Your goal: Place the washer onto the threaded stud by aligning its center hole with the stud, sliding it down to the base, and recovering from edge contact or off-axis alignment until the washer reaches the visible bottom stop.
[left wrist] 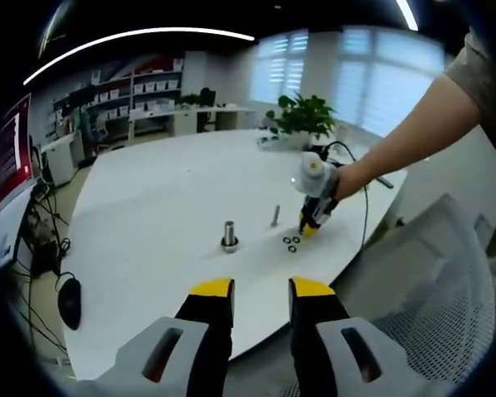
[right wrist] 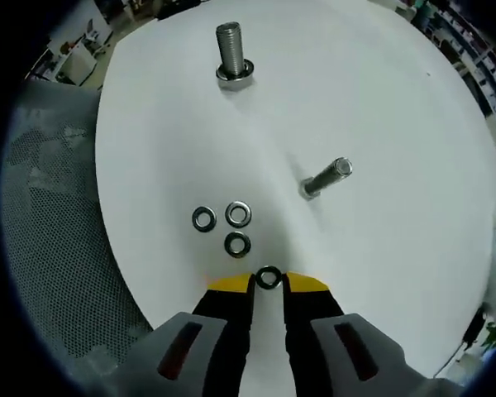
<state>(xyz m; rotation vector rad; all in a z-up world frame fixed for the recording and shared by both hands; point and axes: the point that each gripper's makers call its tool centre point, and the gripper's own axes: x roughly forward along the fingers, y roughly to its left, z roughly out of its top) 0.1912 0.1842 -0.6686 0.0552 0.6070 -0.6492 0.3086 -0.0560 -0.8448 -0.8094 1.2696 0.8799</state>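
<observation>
Right gripper (right wrist: 269,284): clenched on a washer (right wrist: 269,278), bottom centre | three washers (right wrist: 226,227) just above, on white table (right wrist: 380,99) | stud (right wrist: 231,54) upright, top centre | left gripper (left wrist: 260,289): released, holding nothing

The round tabletop (right wrist: 380,99) is plain matte white, and the upright threaded metal stud (right wrist: 231,50) and the smaller slanted metal bolt (right wrist: 325,179) on it are shiny silver-grey. The four small steel ring washers (right wrist: 237,214) are silver with dark centres. Both grippers have yellow-tipped black jaws on pale grey bodies with reddish slots, and the mesh chair back (right wrist: 50,215) is grey with a fine dotted weave.
</observation>
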